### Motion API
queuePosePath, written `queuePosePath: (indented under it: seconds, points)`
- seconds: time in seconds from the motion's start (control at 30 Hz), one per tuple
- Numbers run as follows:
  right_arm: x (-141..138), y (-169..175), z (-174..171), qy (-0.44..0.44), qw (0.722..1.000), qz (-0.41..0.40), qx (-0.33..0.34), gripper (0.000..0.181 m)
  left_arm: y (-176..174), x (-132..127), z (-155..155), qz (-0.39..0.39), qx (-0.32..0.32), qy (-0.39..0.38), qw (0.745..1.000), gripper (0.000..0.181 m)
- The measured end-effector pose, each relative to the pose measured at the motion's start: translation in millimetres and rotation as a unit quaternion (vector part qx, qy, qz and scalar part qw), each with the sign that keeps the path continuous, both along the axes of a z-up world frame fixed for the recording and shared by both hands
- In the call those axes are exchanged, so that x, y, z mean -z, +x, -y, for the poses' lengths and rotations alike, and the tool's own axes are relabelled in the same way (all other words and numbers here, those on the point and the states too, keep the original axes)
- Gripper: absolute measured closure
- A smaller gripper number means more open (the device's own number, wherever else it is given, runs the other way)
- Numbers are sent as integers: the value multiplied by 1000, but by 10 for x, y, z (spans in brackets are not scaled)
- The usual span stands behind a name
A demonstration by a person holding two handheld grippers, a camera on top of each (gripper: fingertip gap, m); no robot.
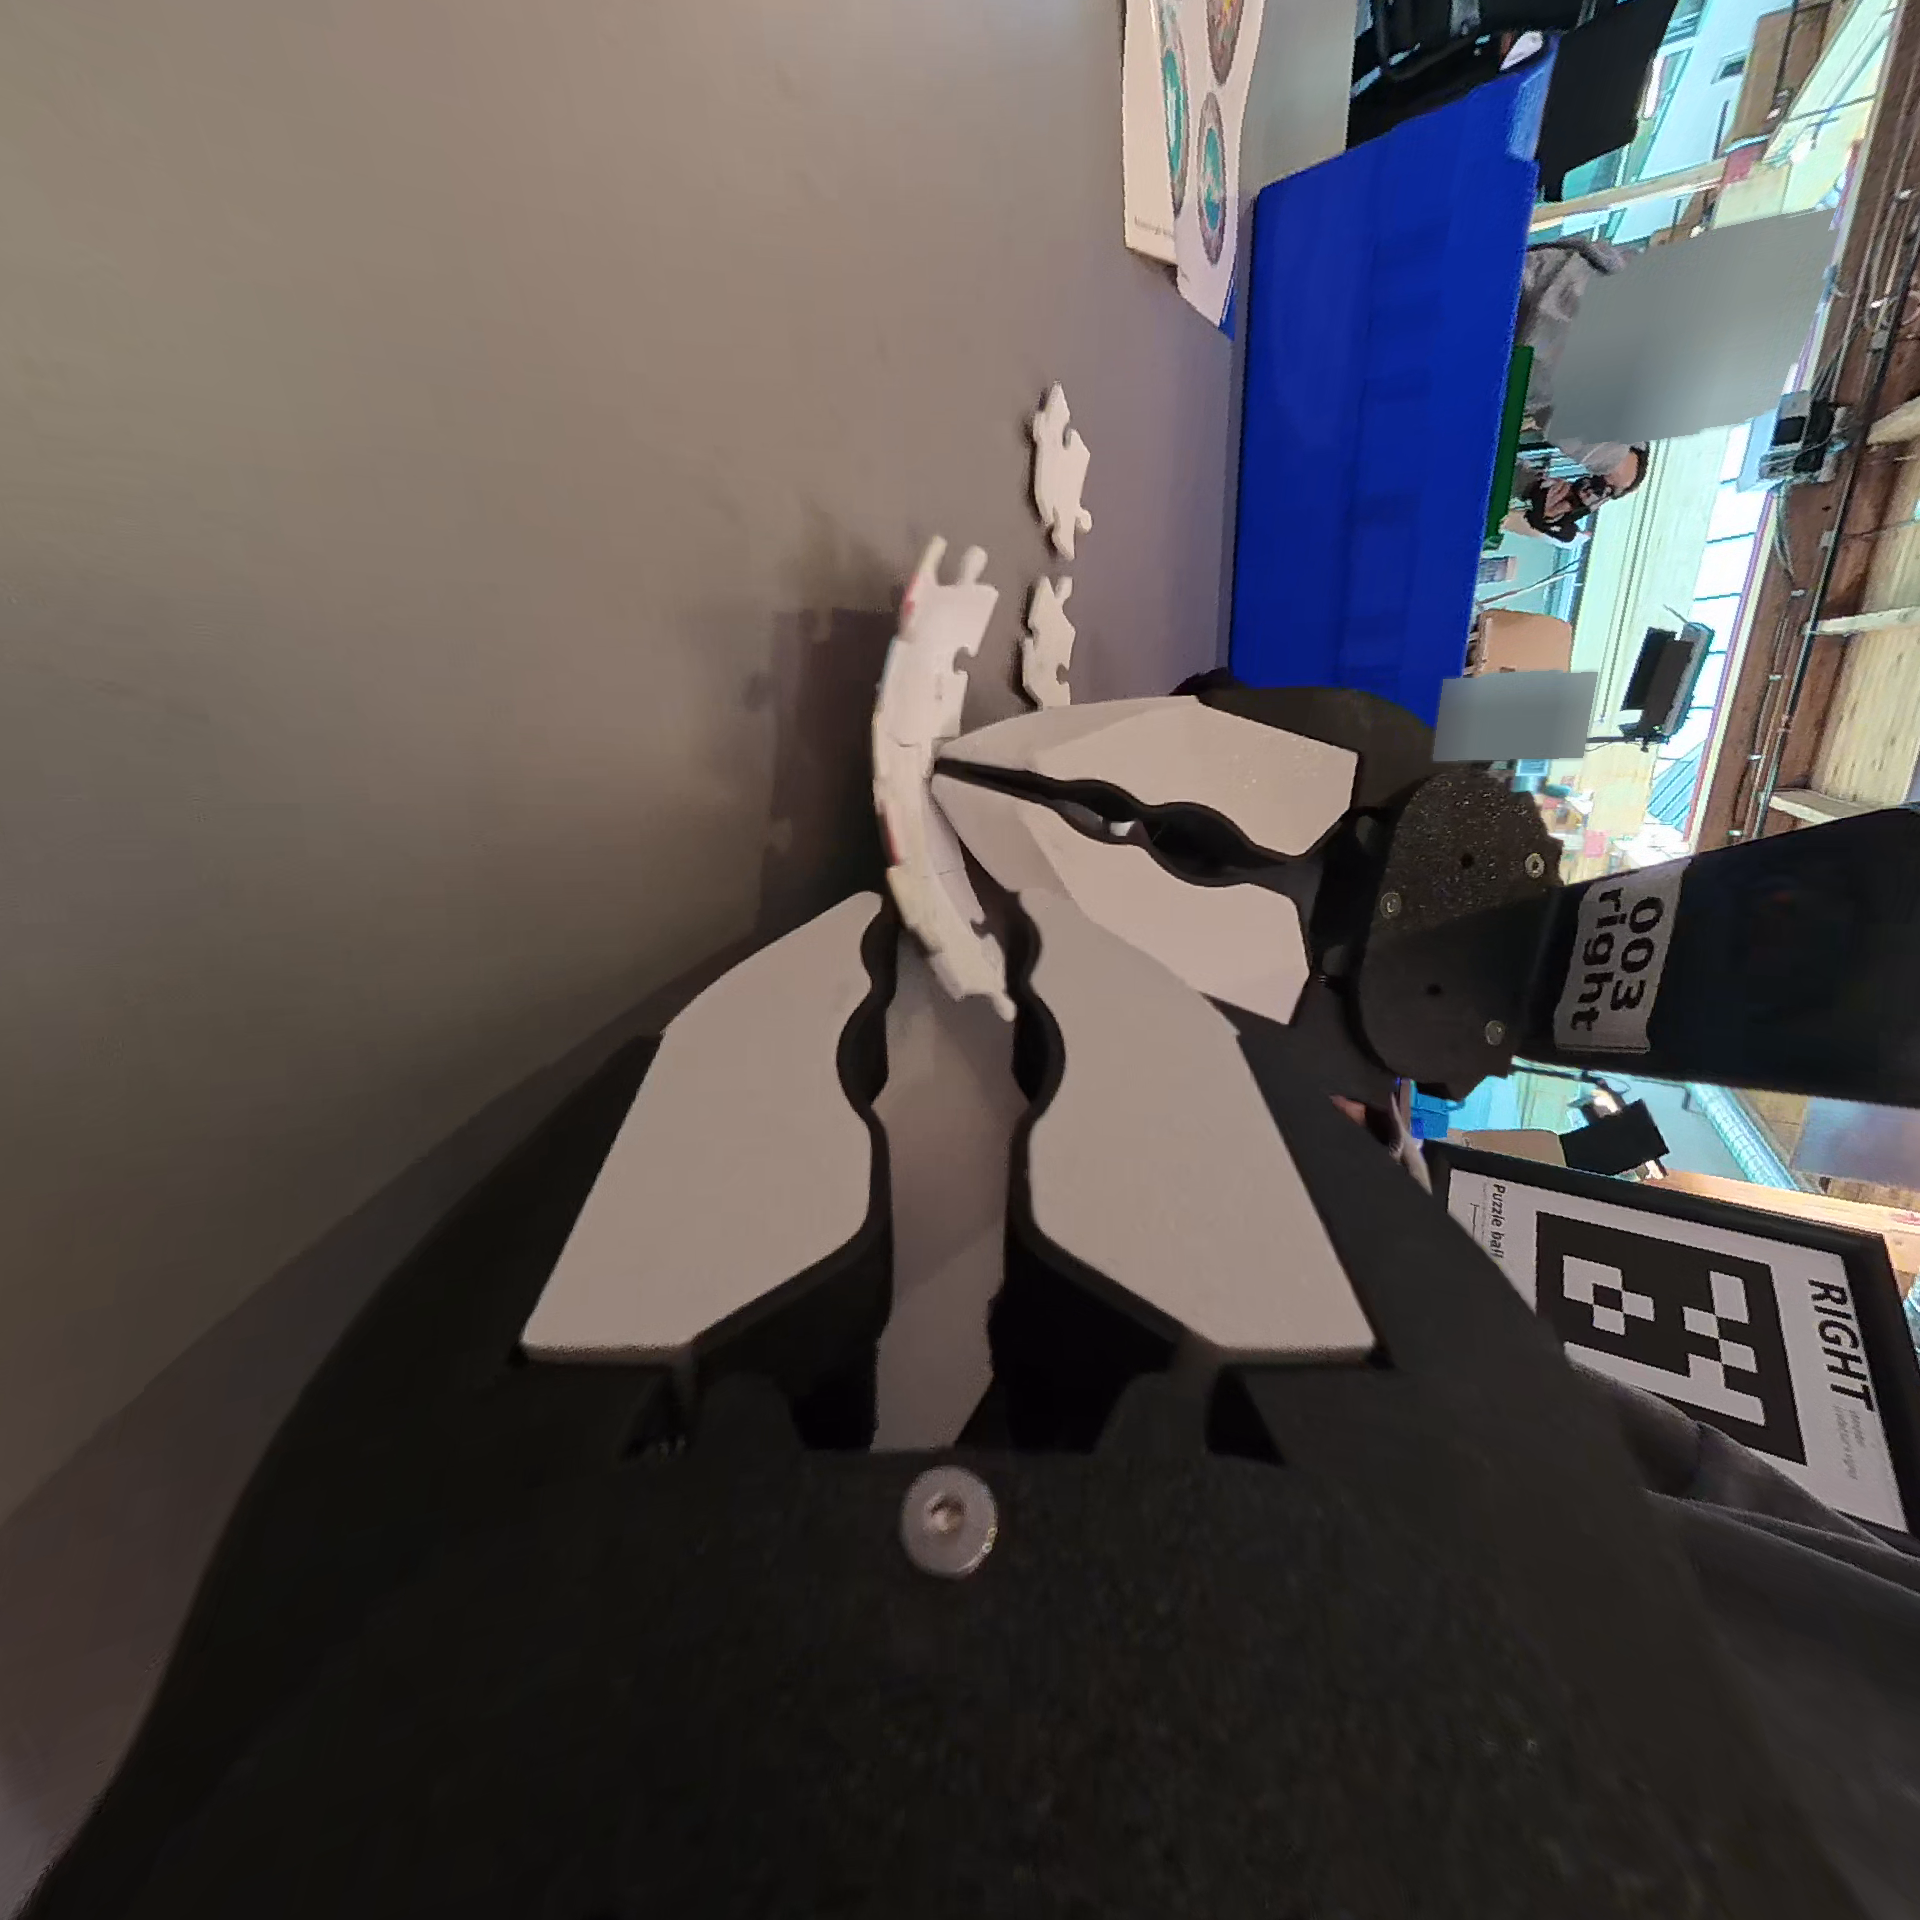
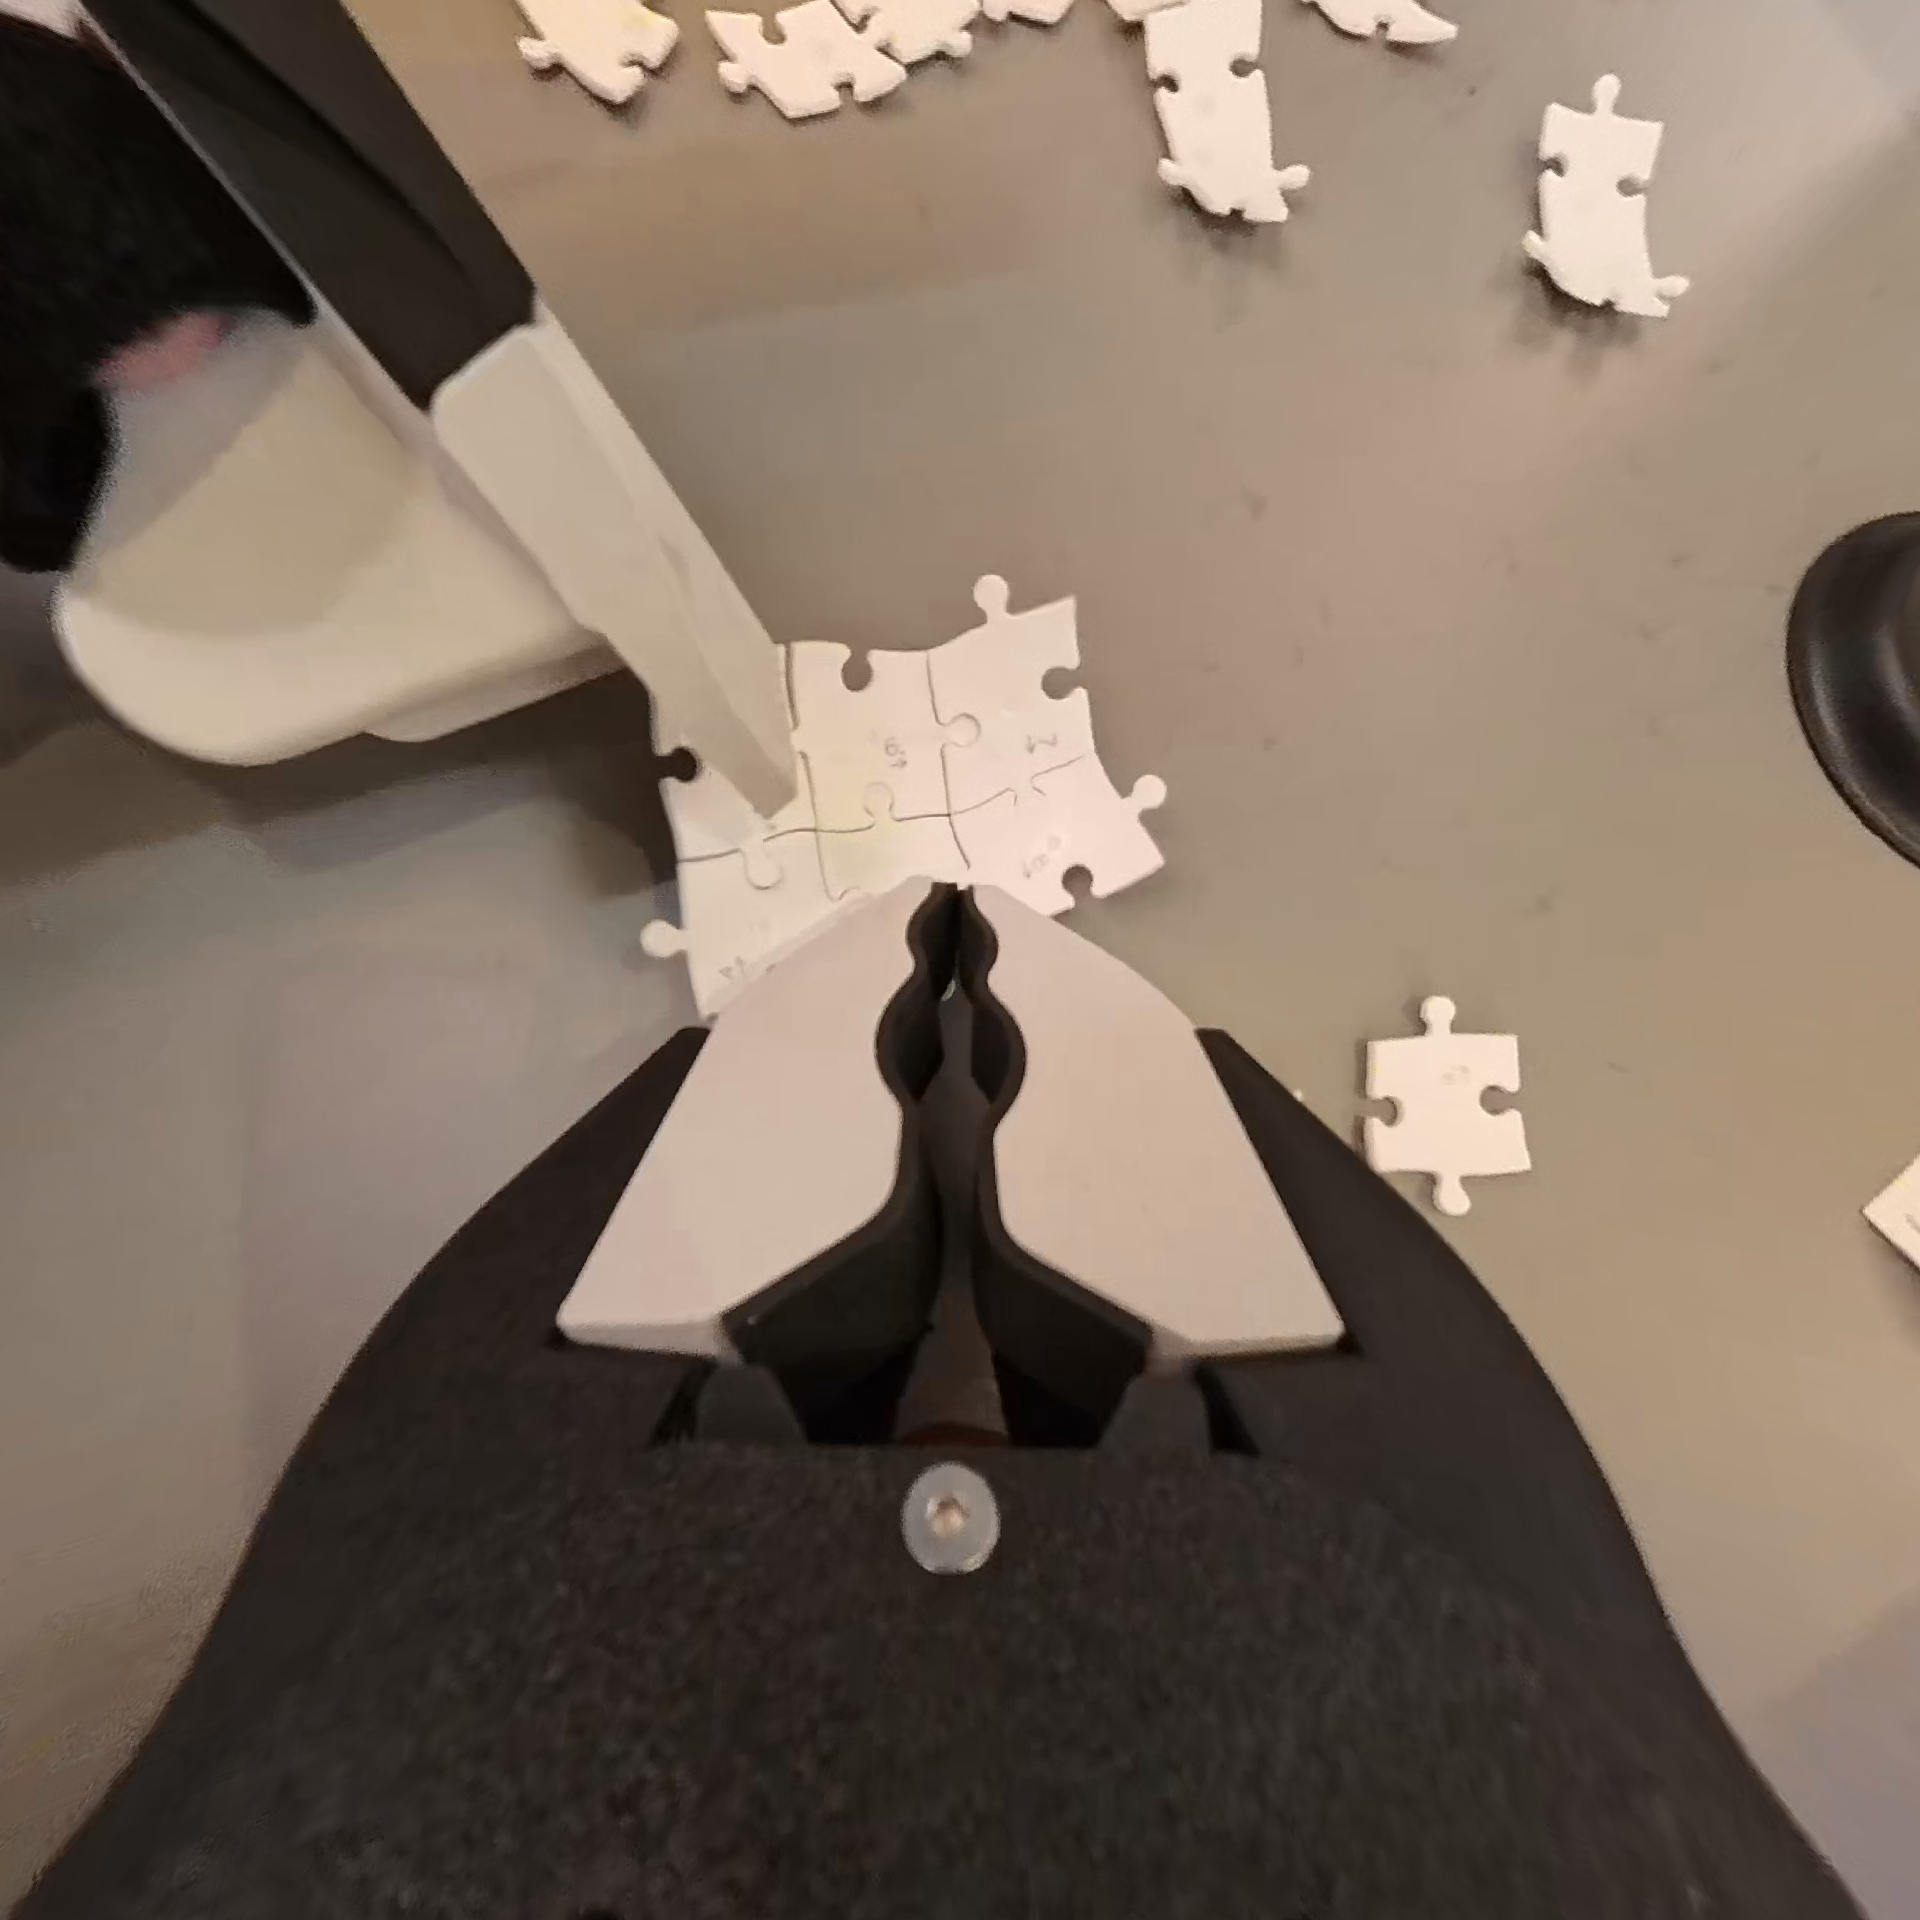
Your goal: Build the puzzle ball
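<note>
A curved white patch of several joined puzzle pieces (image 1: 916,686) is held on edge above the grey table (image 1: 468,520). My left gripper (image 1: 951,920) is shut on its lower edge. My right gripper (image 1: 940,767) comes in from the right, jaws shut and empty, its tips touching the patch's inner face. In the right wrist view the patch (image 2: 997,748) lies just ahead of the right gripper (image 2: 954,891). One of the left gripper's fingers (image 2: 665,582) lies across the patch's left side.
Loose white pieces lie on the table (image 1: 1060,468) (image 1: 1049,644), one near my right gripper (image 2: 1449,1101) and several farther off (image 2: 1600,197) (image 2: 1216,125). A black round object (image 2: 1860,686) sits at the right. A blue box (image 1: 1371,416), picture sheets (image 1: 1184,135) and a framed marker card (image 1: 1714,1340) stand beyond. The grippers are tip to tip, or close to it.
</note>
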State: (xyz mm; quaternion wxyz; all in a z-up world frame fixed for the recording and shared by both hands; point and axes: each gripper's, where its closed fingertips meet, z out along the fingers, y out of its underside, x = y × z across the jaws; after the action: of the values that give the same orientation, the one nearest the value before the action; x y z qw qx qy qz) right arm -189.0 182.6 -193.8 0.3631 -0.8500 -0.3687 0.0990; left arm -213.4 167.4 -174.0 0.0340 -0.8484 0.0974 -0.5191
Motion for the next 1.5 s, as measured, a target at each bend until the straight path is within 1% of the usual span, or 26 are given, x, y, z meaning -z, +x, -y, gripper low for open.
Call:
queuePosePath:
  seconds: [0.03,0.1,0.13,0.2,0.23,0.27,0.3,0.37,0.43,0.47,0.57,0.63,0.73,0.77,0.9,0.97,1.03,1.23,1.27,1.3,1.4,1.5]
  points:
    - [-1,-4,0,-2,1000,-1,-7,181,-10,16,-13,1,0,2,1000,171]
    - [-17,3,13,-12,1000,-5,-17,181,-32,50,-22,0,3,11,1000,174]
    - [-84,38,10,-7,1000,-12,-12,181,-40,55,-28,0,3,17,1000,177]
    - [-340,173,8,16,998,-54,1,178,-58,38,-37,4,3,28,1000,179]
    - [-441,268,24,21,997,-71,-3,173,-75,31,-43,5,3,34,999,179]
    - [-477,379,52,17,997,-72,-11,171,-97,32,-53,4,2,40,999,179]
    - [-454,504,70,9,998,-57,-15,165,-116,35,-62,4,1,45,999,179]
    - [-325,717,89,0,1000,-17,-18,155,-138,27,-65,12,4,43,999,179]
    - [-220,812,83,7,1000,-3,-15,148,-161,10,-93,20,-3,37,999,179]
    - [-187,818,89,8,1000,-6,-14,148,-173,3,-106,23,-8,34,999,179]
    - [-129,824,78,3,1000,6,-4,146,-202,5,-123,31,-24,24,999,178]
    - [-100,785,93,-8,1000,8,-11,148,-201,0,-112,37,-28,17,999,178]
    - [-20,757,97,-23,1000,15,-10,147,-207,-4,-100,31,-33,18,999,169]
    - [0,749,94,-25,1000,16,-10,147,-208,-8,-96,29,-34,19,999,168]
    - [9,706,58,-22,1000,9,-11,144,-215,-7,-74,21,-33,20,999,165]
    - [15,666,65,-29,999,-2,-21,150,-228,3,-76,16,-33,23,999,165]
    - [15,656,58,-24,999,-5,-22,150,-245,10,-92,11,-31,28,999,165]
    - [9,631,75,-22,999,16,-25,151,-265,13,-107,9,-15,41,999,165]
    - [-2,609,89,-24,999,18,-28,151,-264,12,-105,10,-12,44,999,165]
    - [-31,567,114,-27,999,16,-32,157,-263,13,-103,10,-9,48,999,165]
    - [-214,331,180,-27,998,-8,-56,157,-245,-3,-86,11,3,55,998,165]
    - [-270,157,204,-30,996,20,-82,157,-224,-24,-89,8,13,66,998,170]
